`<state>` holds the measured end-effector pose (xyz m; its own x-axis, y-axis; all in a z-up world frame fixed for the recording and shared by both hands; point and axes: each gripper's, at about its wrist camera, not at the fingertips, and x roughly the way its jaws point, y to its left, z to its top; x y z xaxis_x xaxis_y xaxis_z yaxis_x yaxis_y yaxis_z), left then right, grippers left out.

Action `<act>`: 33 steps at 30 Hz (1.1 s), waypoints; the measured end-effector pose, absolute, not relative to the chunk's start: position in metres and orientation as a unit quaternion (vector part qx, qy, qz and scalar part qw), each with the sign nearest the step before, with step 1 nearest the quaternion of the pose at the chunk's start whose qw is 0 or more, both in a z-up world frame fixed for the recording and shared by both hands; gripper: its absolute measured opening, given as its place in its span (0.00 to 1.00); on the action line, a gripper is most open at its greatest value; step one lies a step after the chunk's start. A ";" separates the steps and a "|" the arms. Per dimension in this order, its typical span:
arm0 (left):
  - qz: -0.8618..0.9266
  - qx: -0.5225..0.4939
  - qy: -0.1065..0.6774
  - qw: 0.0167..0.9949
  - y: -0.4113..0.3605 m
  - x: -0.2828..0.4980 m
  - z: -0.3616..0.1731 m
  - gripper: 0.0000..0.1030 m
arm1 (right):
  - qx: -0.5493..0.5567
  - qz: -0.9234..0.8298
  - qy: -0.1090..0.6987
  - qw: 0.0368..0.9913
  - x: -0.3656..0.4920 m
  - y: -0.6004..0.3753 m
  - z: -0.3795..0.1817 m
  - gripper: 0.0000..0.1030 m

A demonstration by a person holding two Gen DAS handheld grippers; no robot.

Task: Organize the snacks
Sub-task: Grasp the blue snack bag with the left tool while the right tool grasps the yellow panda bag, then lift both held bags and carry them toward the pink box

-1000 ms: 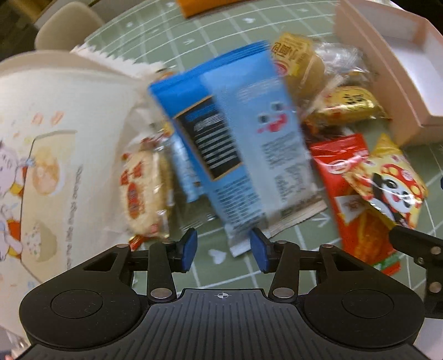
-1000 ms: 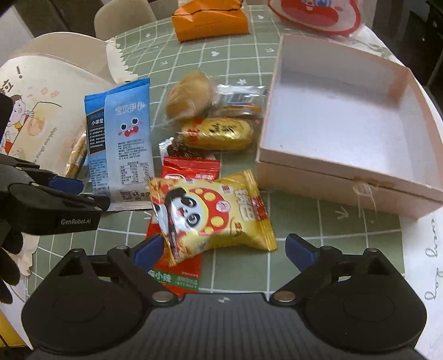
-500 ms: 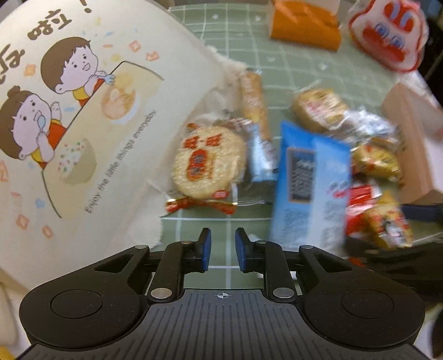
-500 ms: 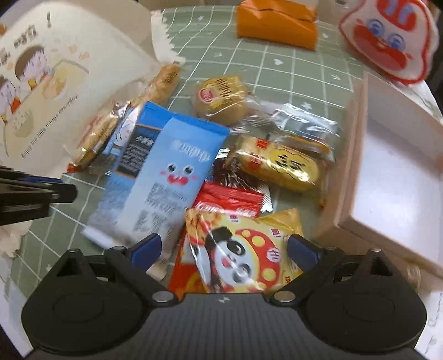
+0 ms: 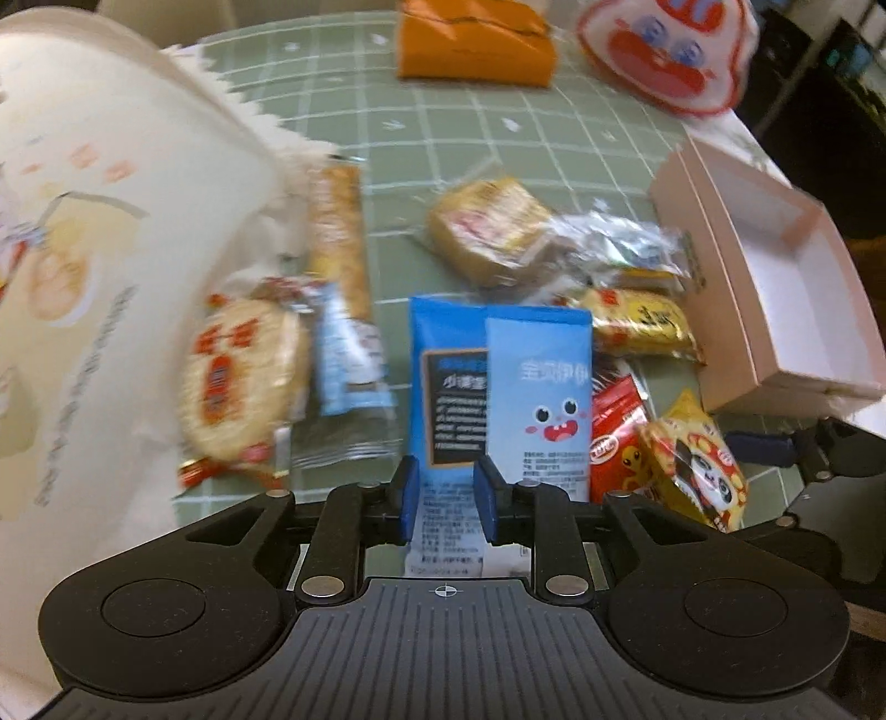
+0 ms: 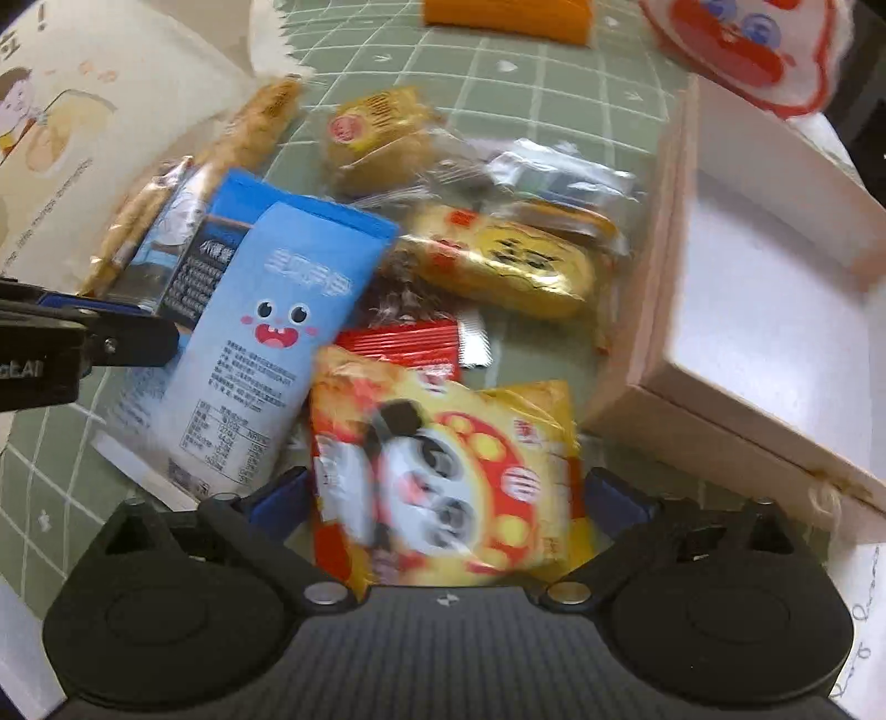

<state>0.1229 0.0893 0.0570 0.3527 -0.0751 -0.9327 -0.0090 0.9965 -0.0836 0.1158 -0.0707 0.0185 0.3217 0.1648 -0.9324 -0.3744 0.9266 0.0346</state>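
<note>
A pile of snacks lies on the green grid mat. My left gripper (image 5: pixel 444 495) is open a little, its pads either side of the near end of the blue packet (image 5: pixel 501 387), which lies flat. My right gripper (image 6: pixel 443 498) is wide open around the yellow panda packet (image 6: pixel 443 476), its fingers apart from the packet's edges. The blue packet (image 6: pixel 266 332) lies to the left of the panda packet (image 5: pixel 695 465). The open pink box (image 6: pixel 764 310) stands empty at the right; it also shows in the left wrist view (image 5: pixel 775 288).
A round rice cracker (image 5: pixel 238 382), a long bar (image 5: pixel 338 238), yellow cake packets (image 5: pixel 493 227), a gold packet (image 6: pixel 509 266) and a red packet (image 5: pixel 614 432) lie around. A cream printed bag (image 5: pixel 99 277) is at left. An orange pouch (image 5: pixel 476 44) and a red-white bag (image 5: pixel 664 50) sit far back.
My left gripper swung right from the rice cracker to the blue packet and opened slightly. My right gripper moved forward, so the panda packet now sits between its open fingers.
</note>
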 end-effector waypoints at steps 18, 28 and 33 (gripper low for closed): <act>-0.086 0.030 0.554 0.828 0.085 0.130 0.044 0.52 | -0.091 0.154 0.556 0.812 0.112 -0.073 0.016 1.00; -0.148 0.019 0.554 0.819 0.097 0.136 0.040 0.50 | -0.041 0.073 0.565 0.821 0.102 -0.063 0.029 0.84; -0.157 0.026 0.562 0.812 0.081 0.141 0.041 0.48 | 0.006 0.052 0.552 0.832 0.084 -0.074 0.041 0.62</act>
<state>0.1406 0.0813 0.0413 0.3196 -0.2246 -0.9206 0.2837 0.9496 -0.1332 0.0838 -0.0742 0.0408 0.3847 0.0919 -0.9184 -0.0796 0.9946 0.0661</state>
